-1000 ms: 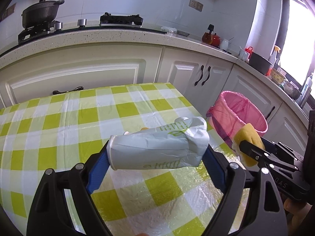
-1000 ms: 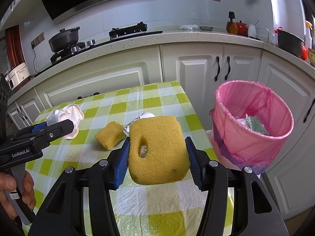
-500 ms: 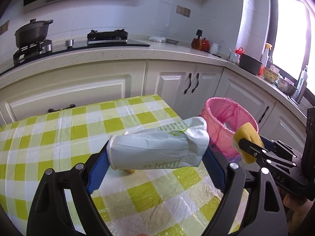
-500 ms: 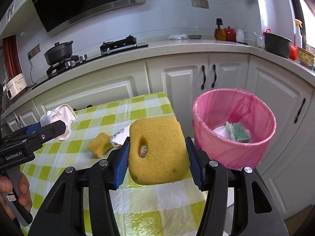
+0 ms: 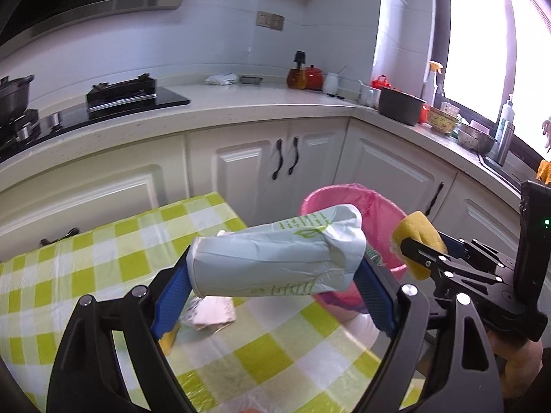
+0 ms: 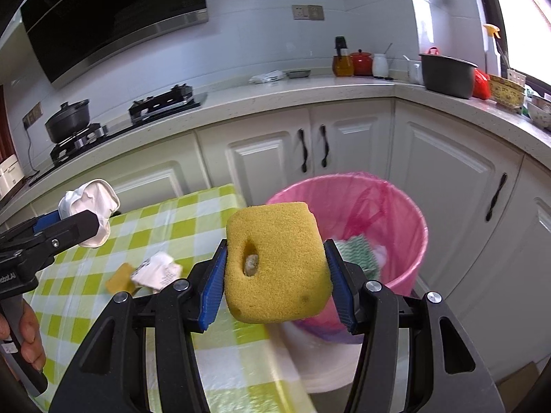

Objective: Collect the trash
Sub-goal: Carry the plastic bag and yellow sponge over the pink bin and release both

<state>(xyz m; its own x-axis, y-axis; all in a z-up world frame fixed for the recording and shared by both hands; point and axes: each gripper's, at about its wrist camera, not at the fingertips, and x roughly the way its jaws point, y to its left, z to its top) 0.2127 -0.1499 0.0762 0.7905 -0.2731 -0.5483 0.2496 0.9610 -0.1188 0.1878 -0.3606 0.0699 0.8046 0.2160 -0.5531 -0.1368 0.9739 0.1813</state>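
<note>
My left gripper point(image 5: 272, 275) is shut on a crushed white paper cup point(image 5: 275, 258) with green print, held sideways above the table's right end. The same cup point(image 6: 91, 211) shows at the left of the right wrist view. My right gripper point(image 6: 275, 275) is shut on a yellow sponge point(image 6: 277, 265) with a hole in its face; this sponge point(image 5: 418, 237) also shows at the right of the left wrist view. Just beyond both stands a bin lined with a pink bag point(image 6: 382, 213), with a green-patterned cloth and white scraps inside. The bin point(image 5: 385, 220) is half hidden behind the cup.
On the green-and-white checked tablecloth point(image 6: 86, 309) lie a smaller yellow sponge point(image 6: 118, 277) and a crumpled white wrapper point(image 6: 156, 270). White cabinets point(image 6: 275, 151) and a counter with stove, pots and jars run behind. A person's hand point(image 6: 29, 337) grips the left tool.
Both grippers have carried their loads to the right and a little up, toward the pink bin, which now looms larger. Their grips have not changed.
</note>
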